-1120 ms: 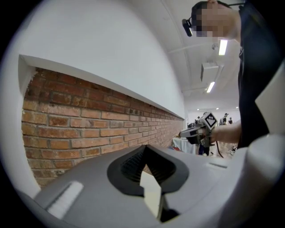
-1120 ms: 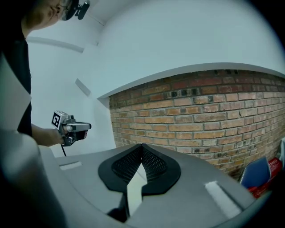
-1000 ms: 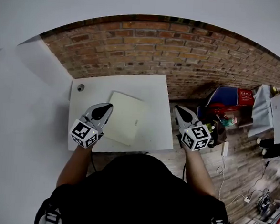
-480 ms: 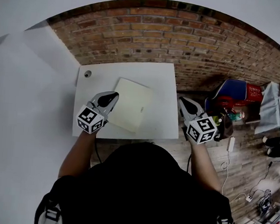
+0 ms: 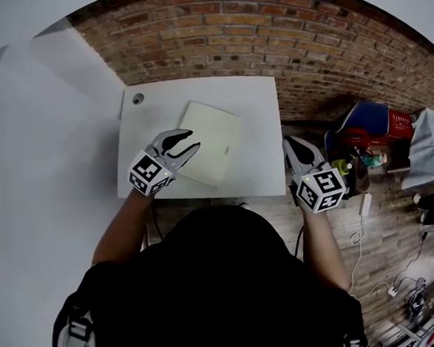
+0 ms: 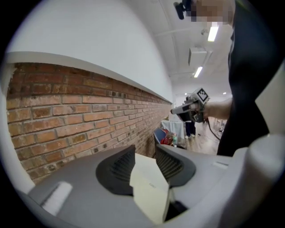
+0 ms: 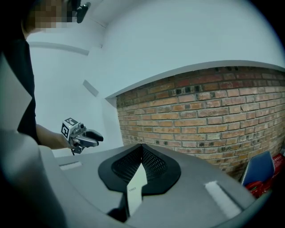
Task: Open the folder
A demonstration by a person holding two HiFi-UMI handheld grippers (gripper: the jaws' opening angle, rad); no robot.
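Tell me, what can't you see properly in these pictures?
1. The small round thing on the table: head view, too small to name.
2. The folder: head view, too small to tell which edge opens.
3. The clutter beside the blue chair: head view, tiny and blurred; the right edge cuts off more.

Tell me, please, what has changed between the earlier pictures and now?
The left gripper has just been opening its jaws at the left edge of the folder, gripping nothing yet. The right gripper stays shut at the right edge of the table; the folder still lies closed.
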